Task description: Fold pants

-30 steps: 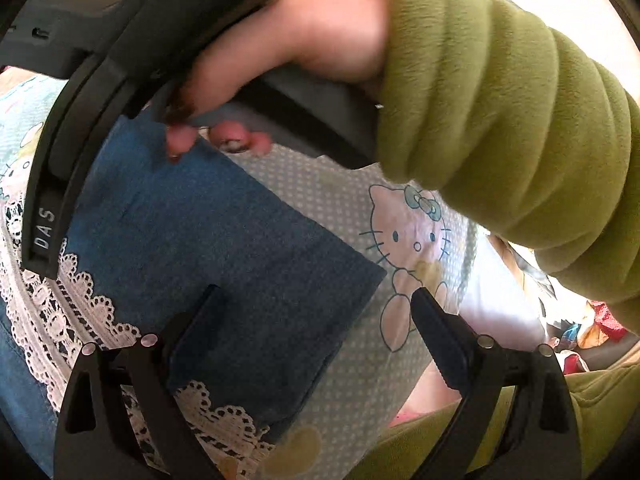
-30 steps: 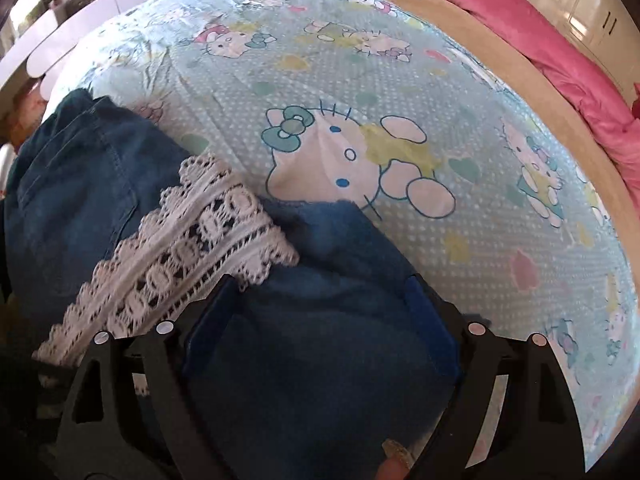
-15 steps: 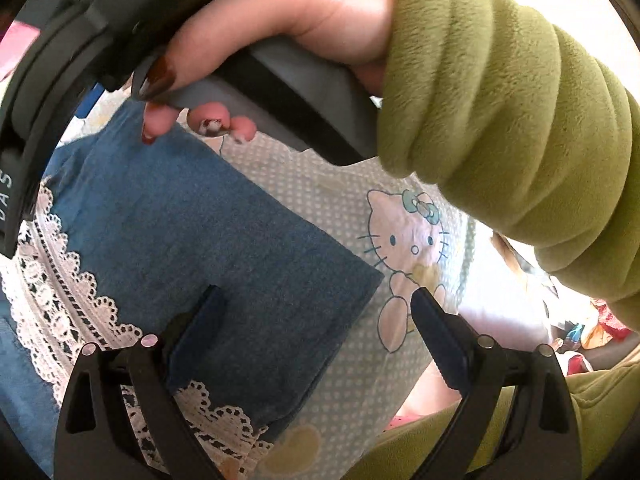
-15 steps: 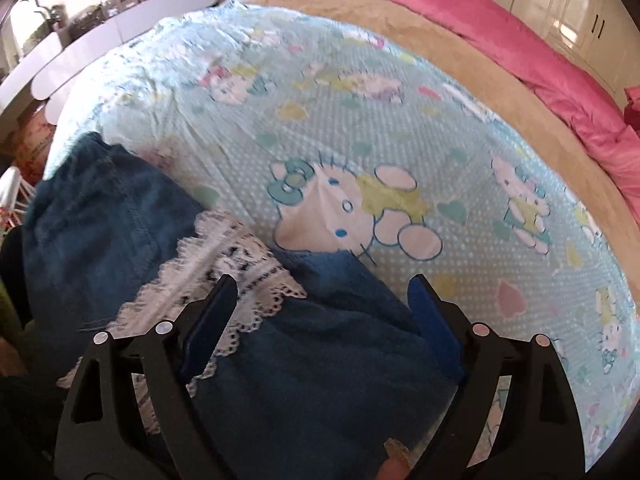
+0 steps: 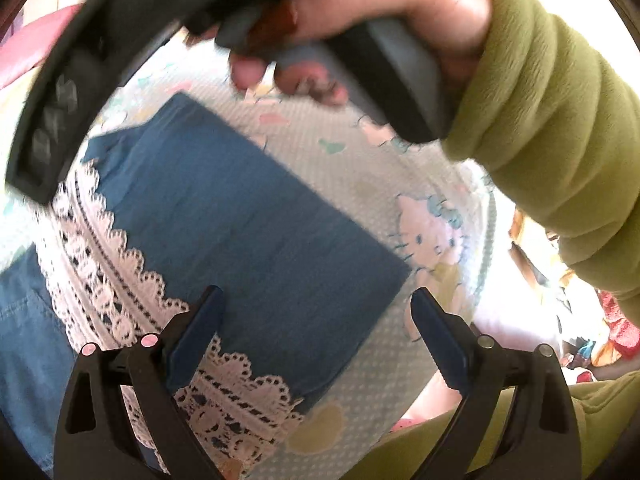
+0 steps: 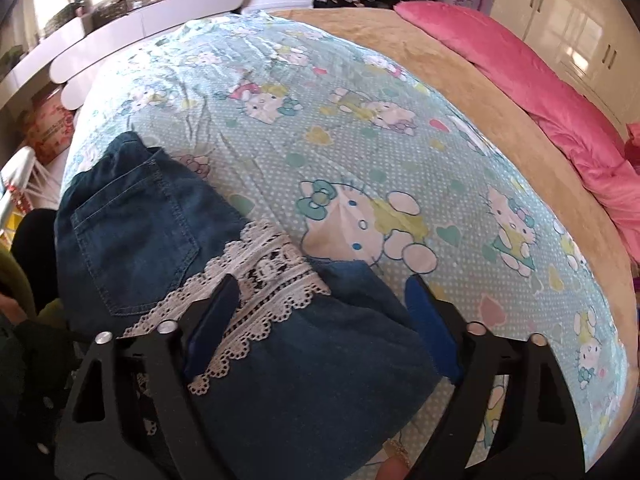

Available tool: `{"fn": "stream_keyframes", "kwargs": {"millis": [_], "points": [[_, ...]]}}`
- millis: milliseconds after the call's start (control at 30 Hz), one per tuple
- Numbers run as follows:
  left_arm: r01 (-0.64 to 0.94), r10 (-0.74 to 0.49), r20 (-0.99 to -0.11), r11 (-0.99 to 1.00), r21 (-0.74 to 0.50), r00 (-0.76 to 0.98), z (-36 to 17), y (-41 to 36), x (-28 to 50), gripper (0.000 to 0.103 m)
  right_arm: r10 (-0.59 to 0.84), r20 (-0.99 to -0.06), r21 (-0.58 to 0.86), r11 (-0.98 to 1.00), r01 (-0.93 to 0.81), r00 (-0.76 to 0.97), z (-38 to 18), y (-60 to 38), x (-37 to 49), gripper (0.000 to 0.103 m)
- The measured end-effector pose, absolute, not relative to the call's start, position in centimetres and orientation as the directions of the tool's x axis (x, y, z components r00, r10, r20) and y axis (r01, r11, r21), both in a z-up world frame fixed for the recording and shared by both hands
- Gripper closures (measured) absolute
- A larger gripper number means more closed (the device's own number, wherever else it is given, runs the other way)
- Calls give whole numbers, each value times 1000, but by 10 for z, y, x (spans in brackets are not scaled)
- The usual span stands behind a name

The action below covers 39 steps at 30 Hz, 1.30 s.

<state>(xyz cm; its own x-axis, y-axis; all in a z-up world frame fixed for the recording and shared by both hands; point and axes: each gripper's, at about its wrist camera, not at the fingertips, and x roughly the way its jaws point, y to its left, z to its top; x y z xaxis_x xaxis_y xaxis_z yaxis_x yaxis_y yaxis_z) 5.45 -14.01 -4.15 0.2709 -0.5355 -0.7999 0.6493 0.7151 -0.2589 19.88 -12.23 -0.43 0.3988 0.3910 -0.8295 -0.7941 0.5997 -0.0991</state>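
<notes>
Blue denim pants [image 6: 132,236] with white lace trim [image 6: 264,276] lie folded on a Hello Kitty bedsheet [image 6: 360,128]. In the left wrist view the folded pants [image 5: 248,232] lie flat with the lace band [image 5: 104,264] across them. My left gripper [image 5: 316,316] is open and empty, above the near part of the pants. My right gripper [image 6: 320,304] is open and empty, raised over the lace and folded leg. The person's hand and green sleeve [image 5: 540,100], holding the right gripper's body, fill the top of the left wrist view.
A pink blanket [image 6: 540,92] lies along the far right side of the bed on a tan cover [image 6: 420,44]. White shelves [image 6: 132,28] and drawers stand beyond the bed's head. Clutter shows off the bed edge in the left wrist view [image 5: 592,332].
Both grippers have lifted and pulled back from the pants. The right gripper's view now takes in much more of the bed. The pants stay flat on the sheet.
</notes>
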Motion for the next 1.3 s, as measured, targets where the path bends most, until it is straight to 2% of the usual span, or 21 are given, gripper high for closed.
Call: {"fn": "stream_keyframes", "kwargs": {"millis": [167, 200, 533, 733, 900, 967, 1133, 1167, 1300], "points": [[644, -526, -805, 723, -251, 276, -48, -141, 47, 9, 378, -851, -83, 590, -803, 365, -6, -126, 202, 63], [642, -525, -806, 724, -253, 275, -48, -139, 46, 9, 372, -856, -84, 585, -807, 359, -9, -126, 202, 66], [624, -535, -801, 731, -278, 270, -40, -121, 61, 9, 346, -890, -68, 544, -836, 297, -43, -96, 214, 70], [606, -529, -801, 745, -280, 280, -38, -112, 66, 9, 314, -901, -82, 553, -829, 299, -54, -79, 225, 70], [606, -506, -808, 756, -247, 301, -36, -119, 60, 9, 374, -869, -49, 584, -810, 323, -34, -97, 223, 69], [604, -503, -807, 759, -241, 310, -32, -118, 58, 9, 394, -851, -38, 613, -789, 347, -23, -112, 220, 59], [590, -488, -804, 776, -222, 339, -24, -115, 52, 9, 400, -826, -13, 690, -724, 396, -7, -151, 206, 48], [584, -482, -804, 782, -216, 348, -23, -114, 50, 9, 394, -825, -12, 704, -710, 404, -6, -159, 203, 43], [570, -469, -806, 795, -207, 360, -20, -112, 46, 9, 369, -831, -15, 734, -679, 416, -7, -186, 182, 41]]}}
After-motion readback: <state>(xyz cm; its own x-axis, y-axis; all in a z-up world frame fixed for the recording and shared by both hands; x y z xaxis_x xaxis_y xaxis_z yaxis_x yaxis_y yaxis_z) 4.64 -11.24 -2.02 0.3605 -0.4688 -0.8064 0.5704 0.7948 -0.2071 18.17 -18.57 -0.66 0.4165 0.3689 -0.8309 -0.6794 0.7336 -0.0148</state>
